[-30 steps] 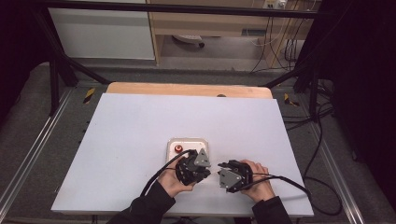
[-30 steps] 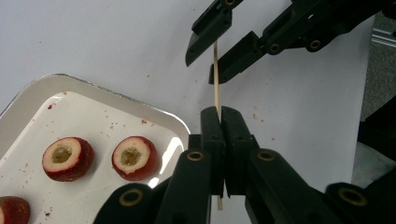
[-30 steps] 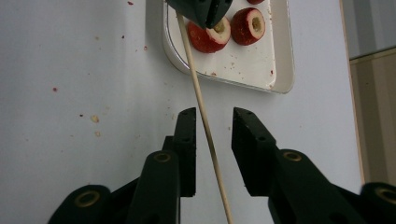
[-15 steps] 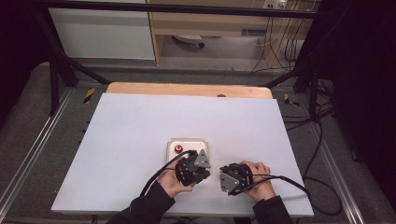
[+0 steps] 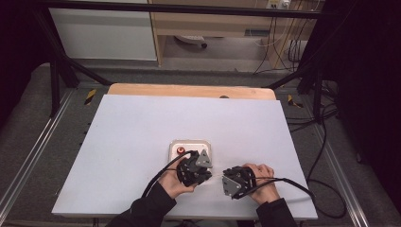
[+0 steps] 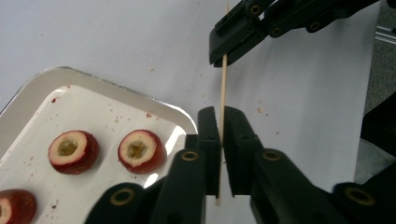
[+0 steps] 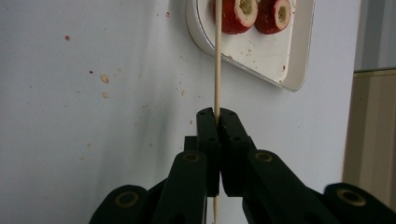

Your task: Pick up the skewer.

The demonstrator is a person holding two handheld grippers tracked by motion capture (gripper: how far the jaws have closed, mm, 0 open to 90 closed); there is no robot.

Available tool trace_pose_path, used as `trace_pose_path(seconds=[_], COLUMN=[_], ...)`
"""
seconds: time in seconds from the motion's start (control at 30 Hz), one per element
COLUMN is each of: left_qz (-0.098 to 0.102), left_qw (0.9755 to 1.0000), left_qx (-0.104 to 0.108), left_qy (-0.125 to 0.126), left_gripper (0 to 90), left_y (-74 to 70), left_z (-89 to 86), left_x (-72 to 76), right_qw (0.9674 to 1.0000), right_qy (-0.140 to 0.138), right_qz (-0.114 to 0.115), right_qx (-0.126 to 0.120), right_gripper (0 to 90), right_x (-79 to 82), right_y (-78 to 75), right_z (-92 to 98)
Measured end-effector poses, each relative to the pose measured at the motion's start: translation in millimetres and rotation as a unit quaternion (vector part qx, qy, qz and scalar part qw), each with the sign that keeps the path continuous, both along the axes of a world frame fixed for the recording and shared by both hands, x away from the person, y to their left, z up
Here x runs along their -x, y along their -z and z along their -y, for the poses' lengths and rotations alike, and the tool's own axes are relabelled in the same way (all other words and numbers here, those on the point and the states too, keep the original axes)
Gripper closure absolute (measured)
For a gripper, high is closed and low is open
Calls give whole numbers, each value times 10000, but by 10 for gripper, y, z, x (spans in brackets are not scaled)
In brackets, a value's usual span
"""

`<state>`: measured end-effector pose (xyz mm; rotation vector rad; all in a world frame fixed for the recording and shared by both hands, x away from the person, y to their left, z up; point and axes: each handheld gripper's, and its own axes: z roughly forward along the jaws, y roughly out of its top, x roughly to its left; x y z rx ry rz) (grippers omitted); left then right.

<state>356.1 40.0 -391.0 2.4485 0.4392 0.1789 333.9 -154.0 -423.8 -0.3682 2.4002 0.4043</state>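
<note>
Left jaws: closed almost to touching around the wooden skewer (image 6: 222,88), a thin slit visible between pads and stick; just been easing apart slightly, skewer between them.
Left gripper (image 6: 221,122): seen low in its own view; in the high view (image 5: 200,166) at the near edge of the tray, held in the person's left hand (image 5: 171,182).
Right jaws: pressed together on the skewer, stick pinched at the tips; just been closing onto it.
Right gripper (image 7: 216,113): pointing toward the tray in its own view; in the left gripper view (image 6: 233,37) clamped on the same stick farther along; in the high view (image 5: 228,178) just right of the left gripper, held in the right hand (image 5: 262,182).
Skewer: thin, pale, straight, spanning the gap between both grippers above the table; in the right gripper view (image 7: 217,56) its far end reaching across the tray rim, in line with a fruit piece; contact with that piece not clear.
Tray (image 6: 112,91): white, rounded corners, lying flat on the table, just beyond the left gripper.
Fruit pieces (image 6: 141,150): red-skinned, pale cored centres, lying apart on the tray; three in the left gripper view, two in the right gripper view (image 7: 238,14).
Table (image 5: 142,123): pale sheet, speckled with small red and brown crumbs around the tray.
</note>
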Motion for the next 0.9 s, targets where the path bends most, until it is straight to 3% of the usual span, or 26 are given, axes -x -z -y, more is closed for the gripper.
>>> trace_pose_path(seconds=[0.17,0.33,0.4,0.7,0.8,0.9], left_qz=[-187,-403,-464,-402,-364,-321], left_qw=[9996,9972,9965,9941,9940,9943], left_qx=[-230,-623,-690,-996,-1028,-1010], left_qy=[-22,39,58,152,110,90], left_gripper=[810,831,842,879,883,886], left_y=[-25,-30,-8,49,57,60], left_z=[2,64,97,183,184,179], left_x=[-39,-77,-79,-74,-63,-52], right_qw=[9998,9991,9986,9956,9953,9968], right_qy=[-19,-55,-95,-217,-273,-123], right_qz=[114,193,255,415,438,358], right_qx=[157,372,457,809,823,701], right_gripper=[889,888,887,886,885,857], right_x=[-6,4,7,39,38,40], right_y=[-30,-70,-92,-104,-109,-118], right_z=[-45,-100,-118,-196,-206,-204])
